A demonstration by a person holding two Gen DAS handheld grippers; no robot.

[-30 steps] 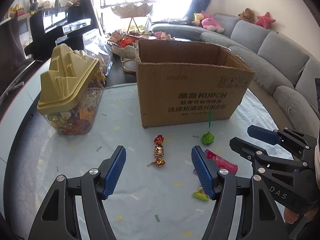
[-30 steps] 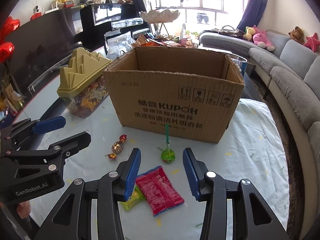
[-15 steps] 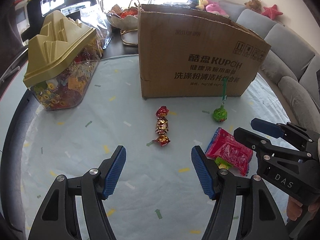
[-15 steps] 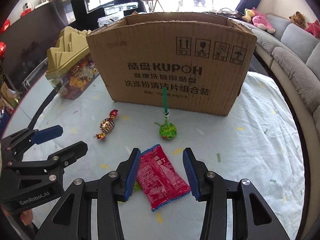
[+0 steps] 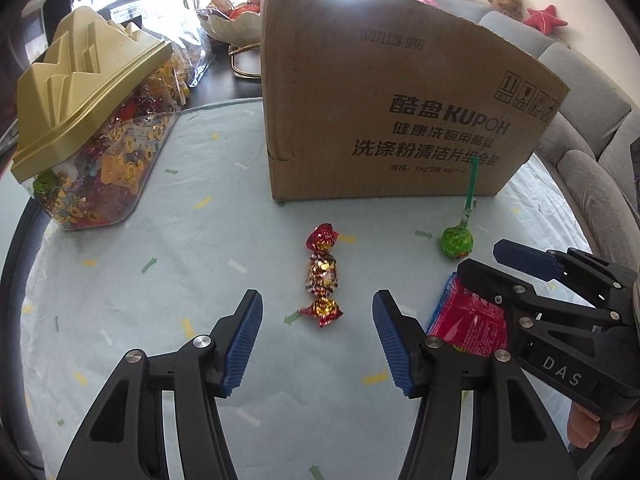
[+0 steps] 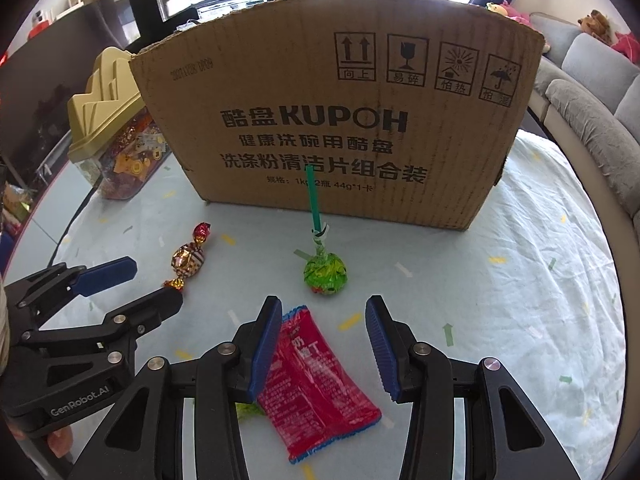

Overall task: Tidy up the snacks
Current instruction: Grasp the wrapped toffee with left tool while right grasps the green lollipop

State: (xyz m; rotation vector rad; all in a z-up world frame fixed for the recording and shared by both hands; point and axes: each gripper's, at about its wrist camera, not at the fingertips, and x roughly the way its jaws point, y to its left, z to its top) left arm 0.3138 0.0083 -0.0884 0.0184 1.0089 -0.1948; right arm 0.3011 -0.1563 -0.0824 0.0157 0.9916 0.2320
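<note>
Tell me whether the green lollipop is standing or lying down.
Lying down: the green lollipop rests flat on the tablecloth, stick toward the cardboard box.

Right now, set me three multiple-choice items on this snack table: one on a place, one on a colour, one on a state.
1. Where does the foil-wrapped candy lie?
A. Inside the cardboard box
B. On the table cloth, ahead of the left gripper
C. On the jar's lid

2. What colour is the lollipop wrapper?
A. Green
B. Blue
C. White

3. How is the red packet placed?
A. Lifted off the table
B. Standing against the box
C. Flat on the cloth, partly between the open fingers of the right gripper

Answers: B, the candy rests on the cloth before the closing jaws, untouched; A, its head is green; C, it lies flat, not pinched.
</note>
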